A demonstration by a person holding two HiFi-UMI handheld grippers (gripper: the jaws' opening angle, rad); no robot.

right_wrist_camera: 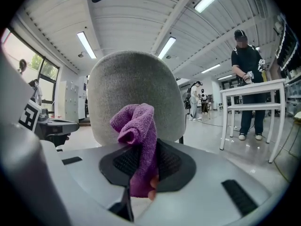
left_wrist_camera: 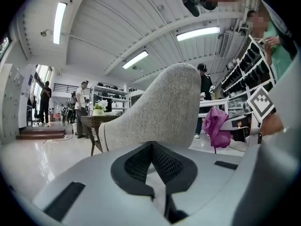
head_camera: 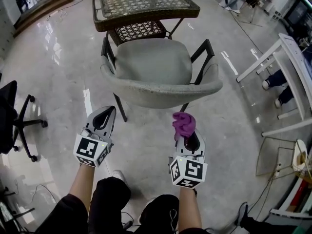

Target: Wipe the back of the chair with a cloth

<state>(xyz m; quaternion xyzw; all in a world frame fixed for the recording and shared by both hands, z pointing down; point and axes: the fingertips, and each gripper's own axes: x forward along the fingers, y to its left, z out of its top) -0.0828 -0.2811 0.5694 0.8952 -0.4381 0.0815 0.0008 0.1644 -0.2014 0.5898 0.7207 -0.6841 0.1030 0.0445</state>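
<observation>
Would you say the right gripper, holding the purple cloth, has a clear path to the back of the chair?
Probably yes: the right gripper, shut on the purple cloth, faces the chair back directly, with only open air between them.

no legible text, distant signage perhaps blurred

1. The left gripper [left_wrist_camera: 153,160] fills the lower part of the view. Its jaws meet at the tips and nothing sits between them.
2. The grey fabric chair back [left_wrist_camera: 164,107] rises directly beyond the jaws, apart from them.
3. A purple cloth [left_wrist_camera: 216,126] hangs to the right of the chair back, held at the right gripper [left_wrist_camera: 237,126], below its marker cube [left_wrist_camera: 261,105].
4. A wicker table [left_wrist_camera: 96,120] stands to the left, behind the chair, on a glossy floor [left_wrist_camera: 42,149].
</observation>
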